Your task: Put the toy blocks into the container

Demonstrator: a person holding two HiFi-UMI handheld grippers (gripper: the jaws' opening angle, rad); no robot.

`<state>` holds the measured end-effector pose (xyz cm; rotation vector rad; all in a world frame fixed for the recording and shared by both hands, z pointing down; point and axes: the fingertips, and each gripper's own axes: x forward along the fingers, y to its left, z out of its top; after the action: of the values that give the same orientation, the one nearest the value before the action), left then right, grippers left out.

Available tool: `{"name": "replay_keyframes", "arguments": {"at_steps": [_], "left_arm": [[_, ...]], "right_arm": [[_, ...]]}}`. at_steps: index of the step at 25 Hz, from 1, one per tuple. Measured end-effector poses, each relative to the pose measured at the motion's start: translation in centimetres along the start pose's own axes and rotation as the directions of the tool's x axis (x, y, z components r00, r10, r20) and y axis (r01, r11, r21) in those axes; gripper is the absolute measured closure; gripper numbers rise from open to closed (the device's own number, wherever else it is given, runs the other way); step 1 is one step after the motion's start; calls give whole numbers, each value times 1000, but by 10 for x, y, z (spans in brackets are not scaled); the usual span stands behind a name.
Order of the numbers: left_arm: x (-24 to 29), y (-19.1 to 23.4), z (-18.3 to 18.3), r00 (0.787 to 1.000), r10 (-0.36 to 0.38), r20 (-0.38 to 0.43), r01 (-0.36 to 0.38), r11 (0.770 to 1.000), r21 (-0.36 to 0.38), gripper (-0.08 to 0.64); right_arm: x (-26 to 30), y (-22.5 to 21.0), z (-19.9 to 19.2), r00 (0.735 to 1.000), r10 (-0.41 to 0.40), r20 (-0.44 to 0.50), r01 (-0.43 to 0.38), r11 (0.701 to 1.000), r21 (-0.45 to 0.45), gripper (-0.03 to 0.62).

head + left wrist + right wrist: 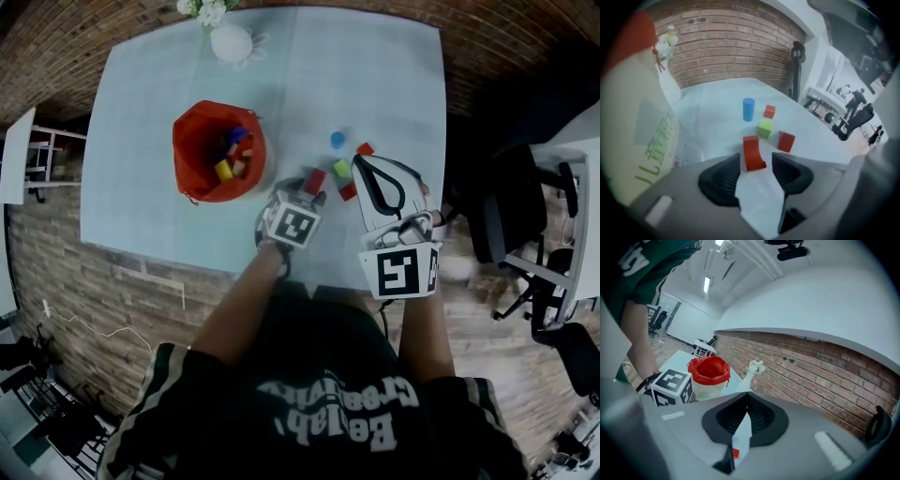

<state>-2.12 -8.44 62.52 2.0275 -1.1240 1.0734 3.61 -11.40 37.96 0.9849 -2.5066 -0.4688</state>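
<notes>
The red-lined container stands on the pale table with several blocks inside. Loose on the table lie a blue cylinder, a small red block, a green cube, a red cube and a red arch block. My left gripper is open, tilted down. In the left gripper view the red arch block stands between the pads with gaps on both sides. My right gripper hovers above the green cube, its fingertips meeting, shut on nothing.
A white vase with flowers stands at the table's far edge, behind the container. The table's near edge runs just under my hands. A black office chair stands off the table to the right.
</notes>
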Motion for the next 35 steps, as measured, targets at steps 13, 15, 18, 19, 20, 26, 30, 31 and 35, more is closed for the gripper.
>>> {"name": "replay_keyframes", "arguments": {"at_steps": [13, 15, 18, 19, 20, 26, 30, 31, 35], "left_arm": [[23, 9, -9, 998, 53, -31, -53, 998, -26, 382], [21, 13, -9, 997, 68, -36, -68, 998, -16, 413], [22, 11, -9, 997, 65, -40, -65, 998, -8, 413], [22, 10, -10, 997, 61, -43, -61, 998, -3, 413], [22, 8, -10, 997, 61, -46, -61, 998, 9, 413], [4, 6, 11, 995, 100, 5, -100, 988, 117, 413], [-28, 2, 40, 986, 133, 101, -151, 966, 211, 413], [-38, -1, 49, 982, 135, 131, -163, 959, 234, 413], [-78, -10, 77, 963, 147, 227, -210, 936, 281, 413]], "right_arm": [[3, -2, -12, 1000, 24, -10, -24, 1000, 5, 584], [4, -2, -12, 1000, 26, -10, -26, 1000, 3, 586], [4, -3, -12, 1000, 29, -10, -29, 1000, 1, 586], [3, -3, -12, 999, 30, -11, -30, 1000, 0, 586], [3, -3, -12, 999, 30, -11, -30, 1000, -1, 586], [-2, -8, -8, 1000, 15, 2, -15, 1000, 1, 586], [-9, -11, 1, 1000, 10, 18, -10, 1000, 8, 586], [-11, -12, 4, 1000, 9, 22, -9, 1000, 5, 586], [-21, -16, 14, 999, 5, 39, -5, 1000, 2, 586]]}}
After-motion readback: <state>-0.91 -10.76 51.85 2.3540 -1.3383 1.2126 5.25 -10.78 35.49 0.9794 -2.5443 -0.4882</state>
